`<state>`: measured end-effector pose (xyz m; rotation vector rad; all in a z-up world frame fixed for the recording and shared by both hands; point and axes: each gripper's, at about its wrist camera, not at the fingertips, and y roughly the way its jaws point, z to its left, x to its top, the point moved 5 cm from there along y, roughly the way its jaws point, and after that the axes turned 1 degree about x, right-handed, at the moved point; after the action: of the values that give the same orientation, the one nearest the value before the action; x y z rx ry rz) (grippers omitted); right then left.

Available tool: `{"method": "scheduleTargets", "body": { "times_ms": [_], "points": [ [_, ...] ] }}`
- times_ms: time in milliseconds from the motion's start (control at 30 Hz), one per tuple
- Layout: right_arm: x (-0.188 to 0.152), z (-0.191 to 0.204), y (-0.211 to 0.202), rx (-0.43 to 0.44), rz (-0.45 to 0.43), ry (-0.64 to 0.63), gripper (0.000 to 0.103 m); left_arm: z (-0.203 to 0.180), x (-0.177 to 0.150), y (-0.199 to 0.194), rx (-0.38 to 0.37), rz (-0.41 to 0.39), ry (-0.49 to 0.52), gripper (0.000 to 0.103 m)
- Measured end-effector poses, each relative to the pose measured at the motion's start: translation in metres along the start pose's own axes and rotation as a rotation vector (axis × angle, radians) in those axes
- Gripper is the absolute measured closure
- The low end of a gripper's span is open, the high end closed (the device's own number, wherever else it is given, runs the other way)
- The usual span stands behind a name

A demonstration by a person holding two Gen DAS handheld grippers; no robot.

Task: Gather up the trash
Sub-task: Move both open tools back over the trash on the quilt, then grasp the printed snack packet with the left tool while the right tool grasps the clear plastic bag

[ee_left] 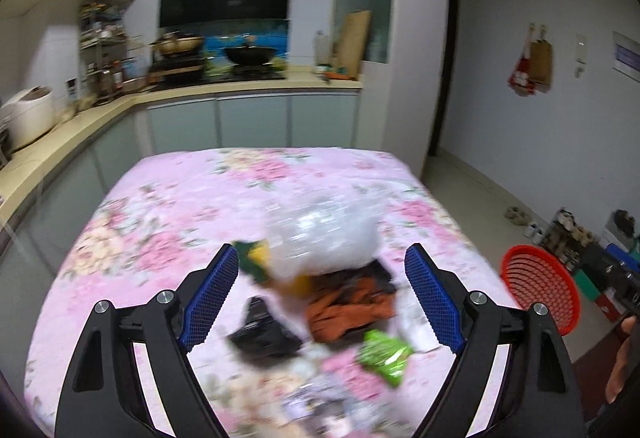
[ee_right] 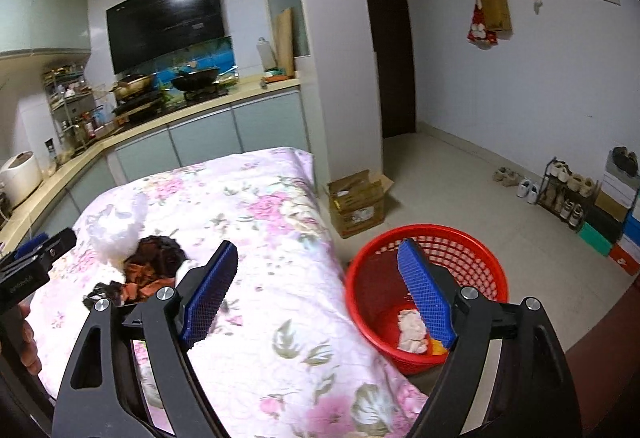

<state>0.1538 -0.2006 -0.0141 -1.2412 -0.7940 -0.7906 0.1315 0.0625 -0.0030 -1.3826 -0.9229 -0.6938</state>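
Observation:
A heap of trash lies on the floral-clothed table (ee_left: 168,205): a clear plastic bag (ee_left: 320,234), an orange-brown wrapper (ee_left: 348,310), a black wrapper (ee_left: 260,330), a green packet (ee_left: 384,354) and a green-yellow scrap (ee_left: 252,258). My left gripper (ee_left: 322,250) hovers over the heap, open, its blue pads apart from everything. In the right wrist view, the right gripper (ee_right: 318,246) is open and empty, straddling the table's right edge. The red basket (ee_right: 472,238) stands on the floor there, holding crumpled white paper (ee_right: 412,330). The same heap (ee_right: 156,258) lies to the left.
The red basket (ee_left: 540,290) sits beside the table's right side. A cardboard box (ee_right: 356,201) stands on the floor behind it. A shoe rack (ee_right: 568,193) and coloured boxes line the right wall. A kitchen counter (ee_left: 240,85) runs behind and left of the table.

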Motion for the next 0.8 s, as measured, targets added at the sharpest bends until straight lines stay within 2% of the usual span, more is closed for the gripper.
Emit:
{"method": "scheduleTargets", "body": {
  "times_ms": [100, 200, 467, 600, 767, 800],
  "points": [
    [-0.001, 0.008, 0.001, 0.018, 0.005, -0.013, 0.022, 0.025, -0.012, -0.004, 0.031, 0.027, -0.030, 0.021],
    [-0.002, 0.016, 0.003, 0.031, 0.012, -0.020, 0.022, 0.034, -0.030, -0.005, 0.026, 0.070, -0.048, 0.021],
    [-0.007, 0.033, 0.011, 0.053, 0.038, -0.044, 0.022, 0.015, -0.096, 0.018, -0.091, 0.262, -0.062, 0.021],
    [-0.011, 0.040, 0.017, 0.063, 0.060, -0.058, 0.022, 0.005, -0.113, 0.033, -0.108, 0.306, -0.057, 0.021],
    [-0.013, 0.048, 0.025, 0.070, 0.079, -0.073, 0.022, 0.000, -0.121, 0.043, -0.107, 0.315, -0.034, 0.021],
    [-0.014, 0.050, 0.027, 0.071, 0.083, -0.077, 0.022, 0.000, -0.122, 0.044, -0.107, 0.314, -0.027, 0.025]
  ]
}}
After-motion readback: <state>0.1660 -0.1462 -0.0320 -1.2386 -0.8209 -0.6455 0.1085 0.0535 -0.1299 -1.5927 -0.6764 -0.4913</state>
